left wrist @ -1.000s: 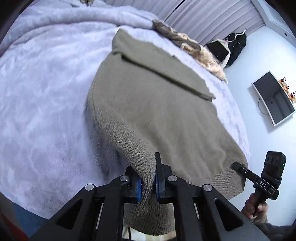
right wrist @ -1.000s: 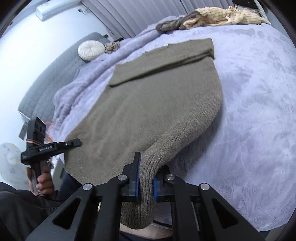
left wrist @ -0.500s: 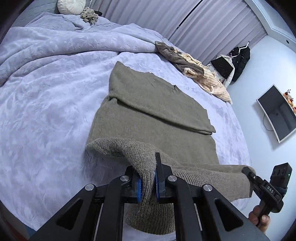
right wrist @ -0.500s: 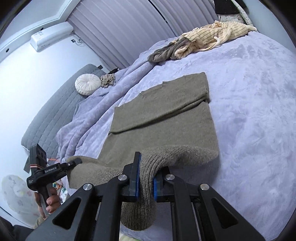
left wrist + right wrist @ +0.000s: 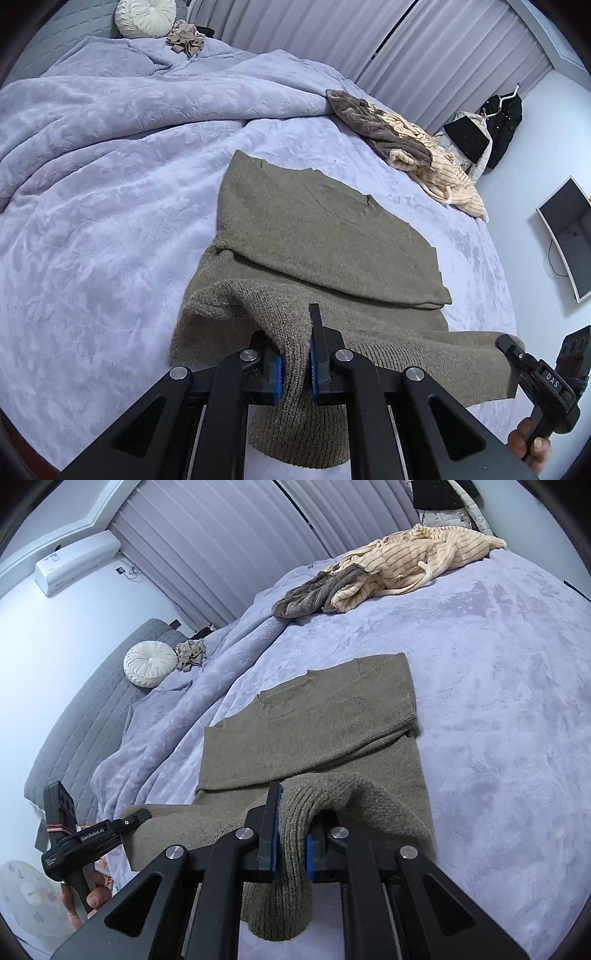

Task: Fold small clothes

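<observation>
The left gripper (image 5: 295, 363) has its blue-padded fingers (image 5: 277, 374) pinched on a ribbed hem corner of the olive sweater (image 5: 325, 229), with knit bulging up between the jaws and hanging down below them. The right gripper (image 5: 290, 851) pinches the opposite hem corner the same way (its fingers (image 5: 309, 853) show only a narrow strip of blue beside the wool). Between the two grips the hem is lifted off the bed and stretched into a raised band, arched over the lower part of the sweater. Beyond that band the sweater lies flat on the lavender blanket (image 5: 92, 221), its collar end farthest from the grippers and one folded layer lying across its chest. Past the sweater's collar, well apart from it, a heap of cream striped and brown clothes (image 5: 388, 568) sits on the blanket. Farther still from the sweater, a round white cushion (image 5: 149, 664) rests by the grey headboard (image 5: 74, 746).
</observation>
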`<state>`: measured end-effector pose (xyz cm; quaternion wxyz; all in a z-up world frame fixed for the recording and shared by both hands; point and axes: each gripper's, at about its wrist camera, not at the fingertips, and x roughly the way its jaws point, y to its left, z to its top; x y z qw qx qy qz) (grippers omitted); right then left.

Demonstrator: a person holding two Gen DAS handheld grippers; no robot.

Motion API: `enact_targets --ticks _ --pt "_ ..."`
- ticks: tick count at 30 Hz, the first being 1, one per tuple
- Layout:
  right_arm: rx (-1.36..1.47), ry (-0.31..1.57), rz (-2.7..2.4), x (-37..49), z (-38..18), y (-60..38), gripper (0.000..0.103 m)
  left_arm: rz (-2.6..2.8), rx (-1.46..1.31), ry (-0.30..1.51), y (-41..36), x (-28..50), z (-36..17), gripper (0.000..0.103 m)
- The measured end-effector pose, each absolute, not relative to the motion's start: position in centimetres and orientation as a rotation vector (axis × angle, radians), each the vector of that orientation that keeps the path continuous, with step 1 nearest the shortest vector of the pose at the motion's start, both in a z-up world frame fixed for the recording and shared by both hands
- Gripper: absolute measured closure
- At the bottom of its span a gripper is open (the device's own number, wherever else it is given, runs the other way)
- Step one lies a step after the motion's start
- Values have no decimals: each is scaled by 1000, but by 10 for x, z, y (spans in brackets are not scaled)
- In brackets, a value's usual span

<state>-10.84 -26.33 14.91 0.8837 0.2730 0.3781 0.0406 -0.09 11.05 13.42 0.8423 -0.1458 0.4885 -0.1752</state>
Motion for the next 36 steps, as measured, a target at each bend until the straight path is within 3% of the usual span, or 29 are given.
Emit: enact_targets --ticks 36 --pt "595 893 -26 31 126 -297 92 -301 -211 1096 50 128 118 91"
